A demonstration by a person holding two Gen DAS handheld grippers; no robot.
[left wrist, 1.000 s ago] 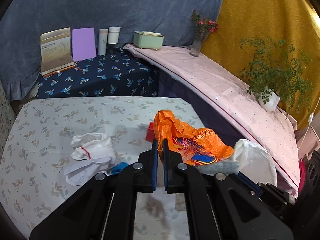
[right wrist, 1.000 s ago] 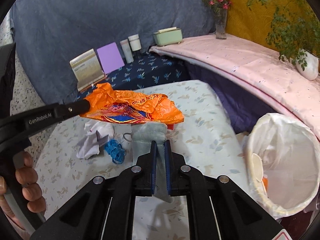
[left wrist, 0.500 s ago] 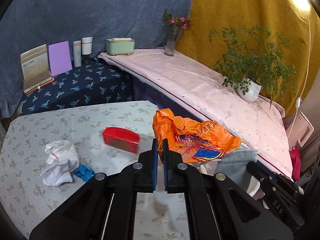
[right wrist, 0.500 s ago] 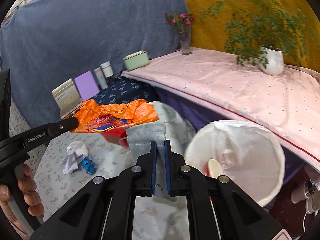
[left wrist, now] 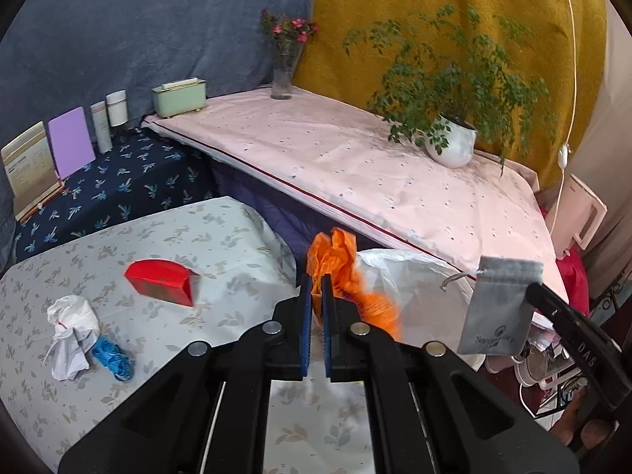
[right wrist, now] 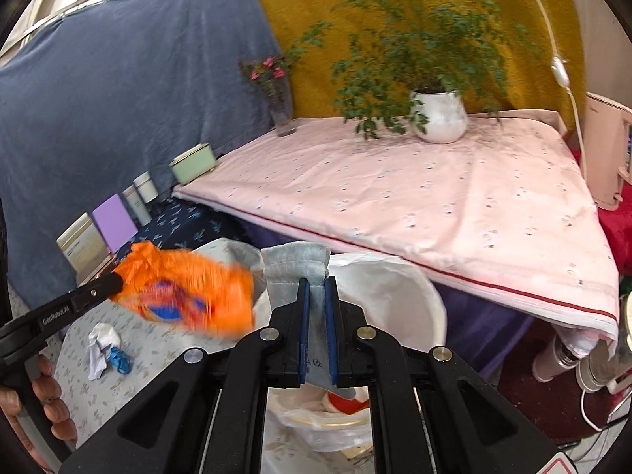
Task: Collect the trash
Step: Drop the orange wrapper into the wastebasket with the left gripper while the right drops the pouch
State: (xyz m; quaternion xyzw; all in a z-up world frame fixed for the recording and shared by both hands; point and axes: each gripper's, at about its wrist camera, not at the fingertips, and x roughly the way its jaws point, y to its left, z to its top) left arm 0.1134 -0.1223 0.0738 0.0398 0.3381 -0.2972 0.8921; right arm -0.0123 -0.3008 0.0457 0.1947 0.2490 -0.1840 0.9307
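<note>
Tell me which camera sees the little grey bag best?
The left wrist view. There the grey pouch hangs in full sight, with its drawstring and printed writing showing, held by the right tool. In the right wrist view the same pouch sits pinched between the tool's own fingers, so only its top edge shows.

Shelf and backdrop items

A potted plant (left wrist: 450,146) and flower vase (left wrist: 282,79) stand on the pink cloth (left wrist: 355,166); a green box (left wrist: 179,96) sits at its far end.
</note>
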